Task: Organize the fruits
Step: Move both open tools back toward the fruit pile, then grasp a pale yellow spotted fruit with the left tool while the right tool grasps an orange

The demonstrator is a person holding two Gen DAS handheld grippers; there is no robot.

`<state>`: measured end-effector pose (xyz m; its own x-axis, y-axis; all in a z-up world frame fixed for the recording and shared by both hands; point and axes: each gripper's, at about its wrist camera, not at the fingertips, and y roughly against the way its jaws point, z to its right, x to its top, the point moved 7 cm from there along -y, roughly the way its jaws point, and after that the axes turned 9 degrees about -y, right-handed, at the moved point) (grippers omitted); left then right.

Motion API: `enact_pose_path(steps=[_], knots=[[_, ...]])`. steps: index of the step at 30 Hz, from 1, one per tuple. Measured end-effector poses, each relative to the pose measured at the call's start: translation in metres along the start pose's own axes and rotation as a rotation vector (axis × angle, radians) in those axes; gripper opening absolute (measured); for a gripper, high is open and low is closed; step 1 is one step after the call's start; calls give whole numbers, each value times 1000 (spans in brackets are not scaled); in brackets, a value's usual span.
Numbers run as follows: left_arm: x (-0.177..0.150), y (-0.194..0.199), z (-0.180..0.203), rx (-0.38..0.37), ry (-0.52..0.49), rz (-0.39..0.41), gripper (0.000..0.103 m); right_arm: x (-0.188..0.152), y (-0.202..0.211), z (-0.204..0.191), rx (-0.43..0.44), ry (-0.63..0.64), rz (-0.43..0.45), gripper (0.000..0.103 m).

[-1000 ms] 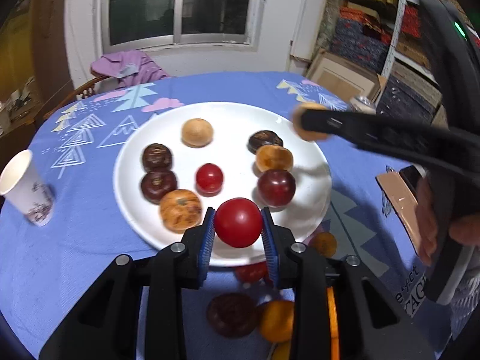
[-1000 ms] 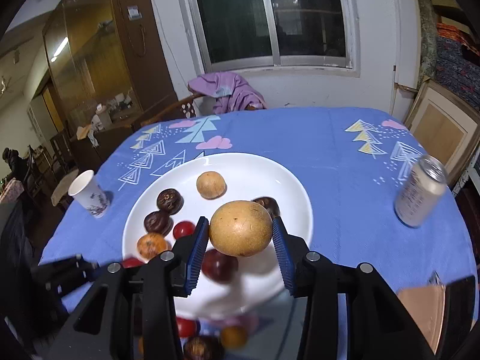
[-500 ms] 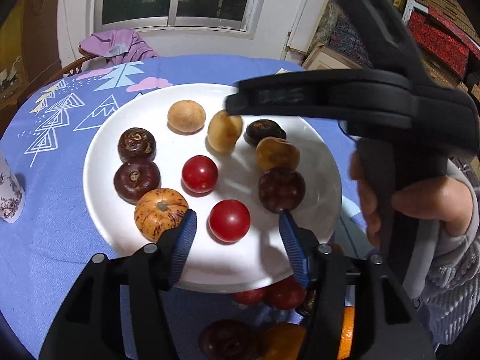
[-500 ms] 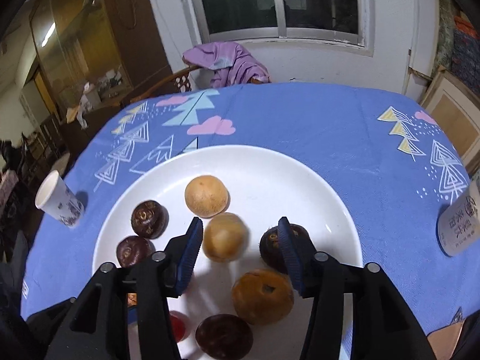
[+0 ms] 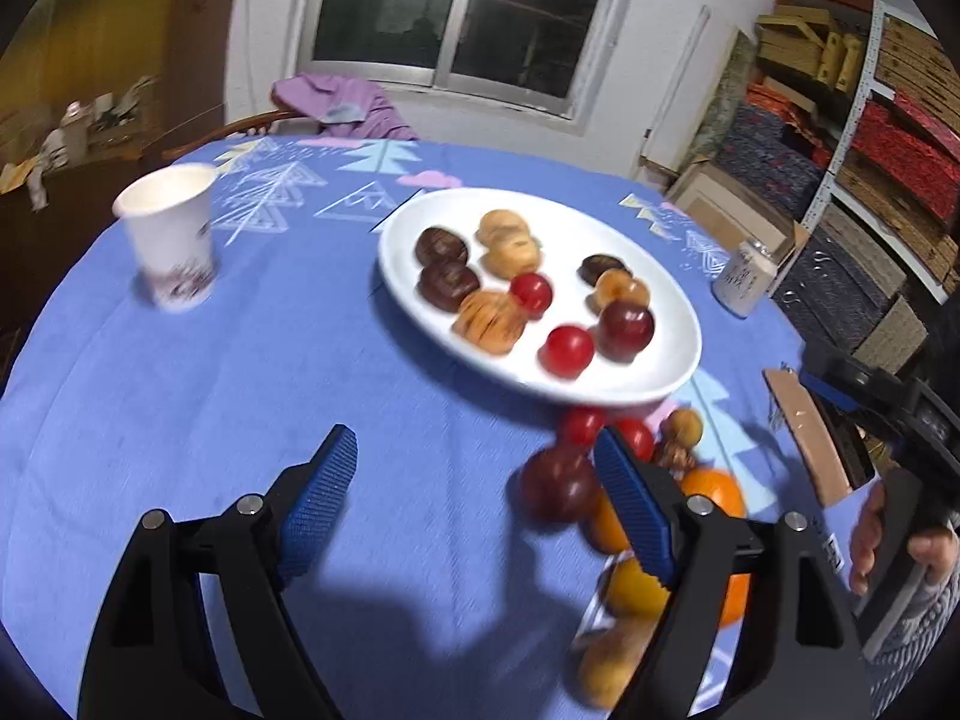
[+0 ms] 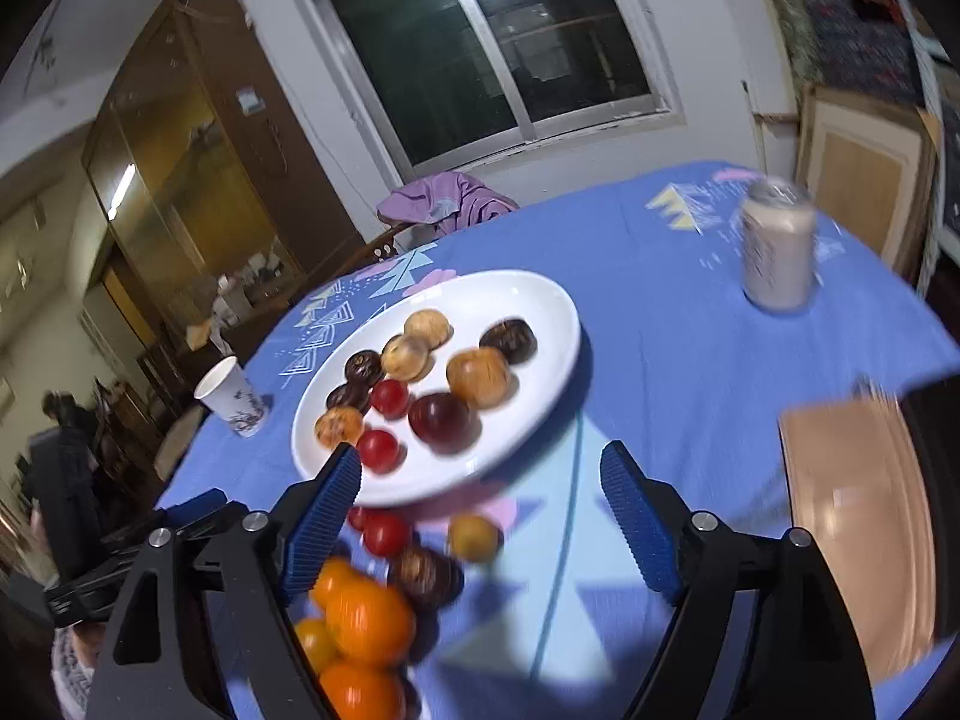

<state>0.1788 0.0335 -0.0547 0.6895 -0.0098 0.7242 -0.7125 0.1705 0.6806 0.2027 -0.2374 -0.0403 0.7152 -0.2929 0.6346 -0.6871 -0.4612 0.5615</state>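
The tablecloth is blue with pale triangular tree shapes and pink clouds. On it the plate is plain white, holding glossy red, dark maroon, dark brown and tan fruits. Beside the plate's near rim lie bright orange fruits and small red ones. Left of the plate, the paper cup is white with a dark print. The gripper pads are ribbed blue.
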Motion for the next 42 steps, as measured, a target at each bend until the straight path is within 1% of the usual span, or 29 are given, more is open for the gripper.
enact_pose_path(steps=[2, 4, 5, 6, 7, 9, 11, 12, 14, 17, 21, 27, 29, 31, 34, 35, 37, 42], knots=[[-16, 12, 4, 17, -20, -4, 80, -13, 8, 8, -7, -14, -13, 84], [-27, 23, 12, 21, -67, 11, 80, -24, 13, 11, 23, -29, -36, 84], [-32, 30, 18, 24, -99, 24, 80, -28, 13, 13, 23, -36, -36, 85], [-36, 35, 23, 26, -127, 31, 81, -31, 13, 16, 7, -47, -35, 88], [-41, 40, 29, 21, -152, 41, 85, -33, 12, 17, -4, -52, -35, 89], [-52, 50, 44, 13, -210, 65, 89, -33, 11, 18, -9, -56, -29, 90], [-59, 55, 57, 12, -271, 81, 90, -33, 11, 21, -19, -65, -23, 91], [-61, 55, 62, 14, -298, 84, 91, -33, 11, 22, -24, -73, -19, 94], [-62, 50, 69, 19, -331, 72, 91, -31, 12, 24, -26, -81, -10, 94], [-64, 41, 73, 12, -334, 33, 91, -31, 13, 24, -24, -86, -11, 95], [-66, 33, 72, -6, -326, 0, 91, -35, 9, 21, -22, -78, -28, 96], [-72, 23, 82, -24, -366, -44, 91, -40, 5, 19, -34, -65, -45, 96], [-73, 21, 86, -33, -379, -48, 88, -40, 4, 20, -38, -64, -48, 96], [-74, 20, 87, -39, -383, -54, 81, -40, 4, 20, -40, -63, -51, 96], [-76, 17, 86, -55, -367, -71, 71, -40, 4, 20, -40, -63, -52, 96], [-76, 16, 85, -63, -361, -77, 70, -41, 4, 20, -40, -64, -52, 96], [-77, 14, 86, -78, -355, -84, 65, -40, 3, 20, -42, -63, -54, 96], [-79, 12, 89, -101, -362, -96, 64, -42, 1, 19, -42, -58, -62, 96]])
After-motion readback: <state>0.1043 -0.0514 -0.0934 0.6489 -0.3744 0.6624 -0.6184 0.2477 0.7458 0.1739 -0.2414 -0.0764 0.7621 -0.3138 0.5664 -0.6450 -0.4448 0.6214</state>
